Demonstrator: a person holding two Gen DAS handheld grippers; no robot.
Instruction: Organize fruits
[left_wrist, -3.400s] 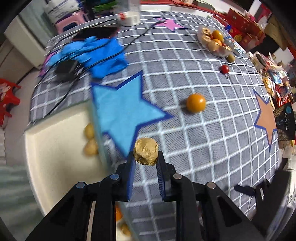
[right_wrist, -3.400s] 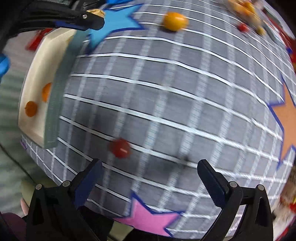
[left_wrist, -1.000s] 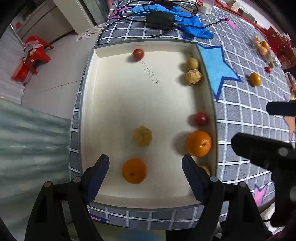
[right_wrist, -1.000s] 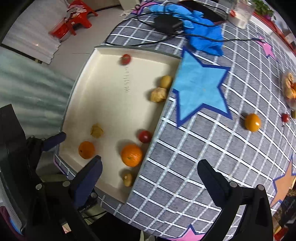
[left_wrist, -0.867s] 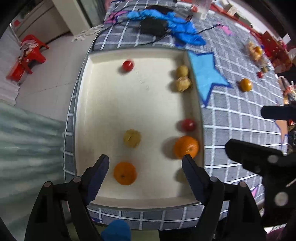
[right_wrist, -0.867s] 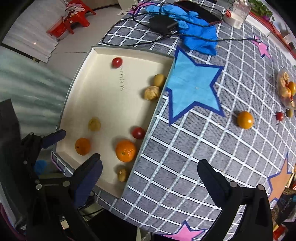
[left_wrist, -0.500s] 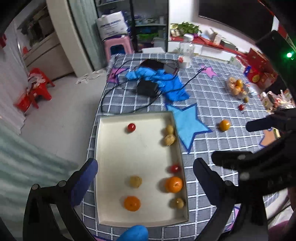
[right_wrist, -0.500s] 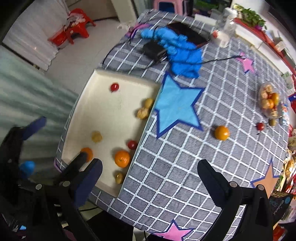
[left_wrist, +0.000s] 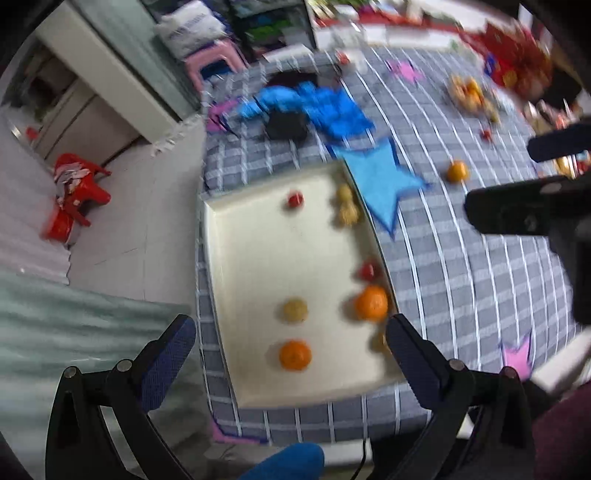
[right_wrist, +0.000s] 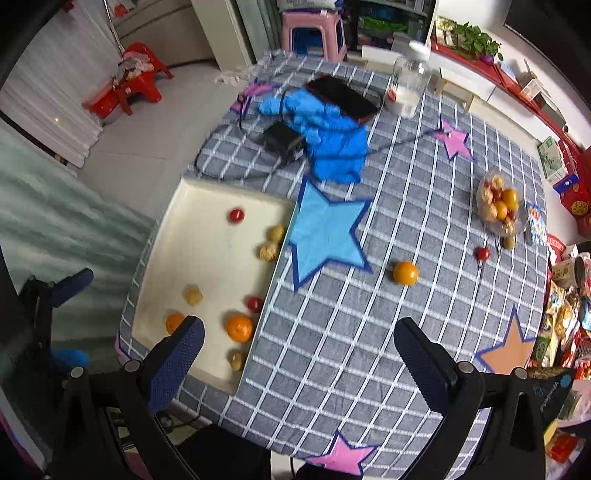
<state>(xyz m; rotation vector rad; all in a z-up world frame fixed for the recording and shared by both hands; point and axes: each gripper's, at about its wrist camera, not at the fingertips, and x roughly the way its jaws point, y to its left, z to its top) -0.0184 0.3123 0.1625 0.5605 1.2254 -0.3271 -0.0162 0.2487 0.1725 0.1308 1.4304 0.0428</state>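
Both grippers hang high over the table with nothing between their fingers. The left gripper (left_wrist: 291, 347) has its jaws spread wide, having just been opening; the right gripper (right_wrist: 299, 350) is equally wide. Below them the cream tray (right_wrist: 192, 206) holds two oranges, two red fruits and what look like four brownish ones, though blur softens them. One orange (right_wrist: 405, 272) lies apart on the checked cloth (right_wrist: 424, 206), near the fruit bowl (right_wrist: 499, 211).
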